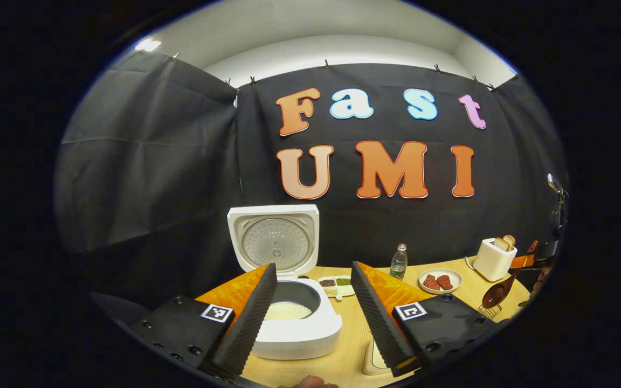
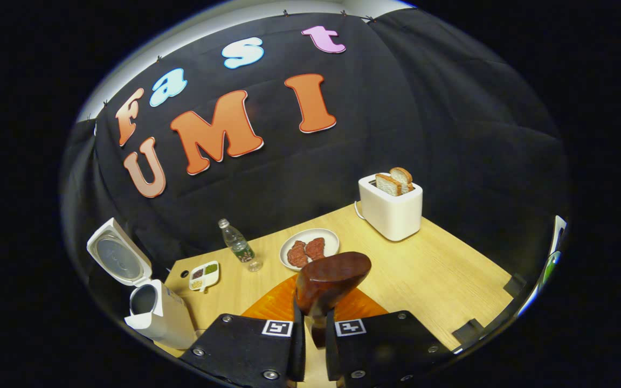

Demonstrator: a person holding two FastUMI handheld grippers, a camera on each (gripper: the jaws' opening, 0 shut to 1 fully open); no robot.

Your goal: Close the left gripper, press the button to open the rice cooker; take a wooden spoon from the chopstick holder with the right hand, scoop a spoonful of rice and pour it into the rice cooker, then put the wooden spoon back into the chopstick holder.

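Left claw (image 1: 313, 302): mine, wide, parked clear before the cooker (image 1: 294, 318).
Right claw (image 2: 313, 337): pinching spoon (image 2: 332, 280), bowl up for carrying.
Lid (image 1: 274, 240): raised, pot ready.

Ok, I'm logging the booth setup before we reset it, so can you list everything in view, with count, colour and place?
rice cooker: 1, white, lid up, left end of table, pale contents inside
seasoning dish: 1, white, divided, just right of the rice cooker
water bottle: 1, clear, mid-table near the cloth wall
plate: 1, white, holds two reddish meat pieces, right of the water bottle
toaster: 1, white, two bread slices in it, back right of table
wire holder: 1, metal, right table edge
table: 1, light wood
wooden spoon: 1, dark brown, gripped by the right gripper
left gripper: 1, open, in front of the rice cooker
right gripper: 1, closed on the wooden spoon's handle
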